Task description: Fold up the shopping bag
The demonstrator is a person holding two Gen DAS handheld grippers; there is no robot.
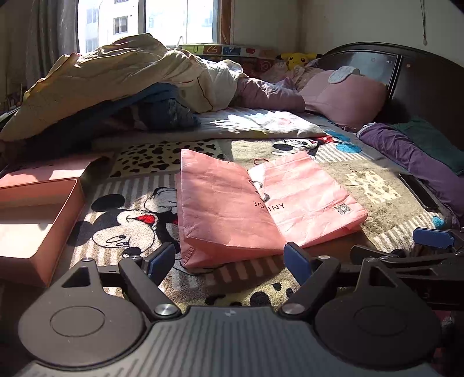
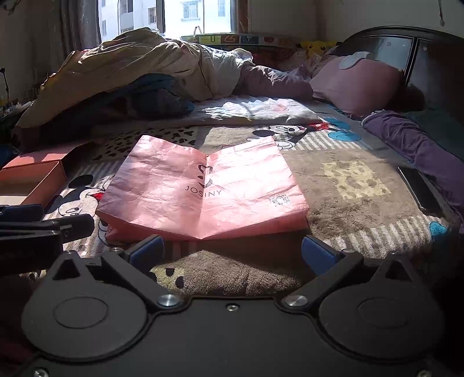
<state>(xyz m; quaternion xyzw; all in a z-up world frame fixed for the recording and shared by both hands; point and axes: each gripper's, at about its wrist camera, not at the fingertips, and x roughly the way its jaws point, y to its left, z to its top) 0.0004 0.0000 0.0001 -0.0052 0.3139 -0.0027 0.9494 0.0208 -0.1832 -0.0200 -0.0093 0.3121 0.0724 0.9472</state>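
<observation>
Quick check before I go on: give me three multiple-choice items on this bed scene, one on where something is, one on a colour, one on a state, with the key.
1. The open box lies on which side of the shopping bag, seen from the left wrist view?
A. left
B. right
C. on top of it

2. The bag's colour?
A. green
B. pink
C. black

3. The right gripper is:
A. shut on the bag
B. open, nothing held
C. shut on the box

Key: 1 A, the box sits at the frame's left edge; 2 B, its paper is pink; 3 B, the jaws stand wide apart short of the bag.

Harsh window [image 1: 145,20] backlight; deep shadows; fisheye-warped edges
</observation>
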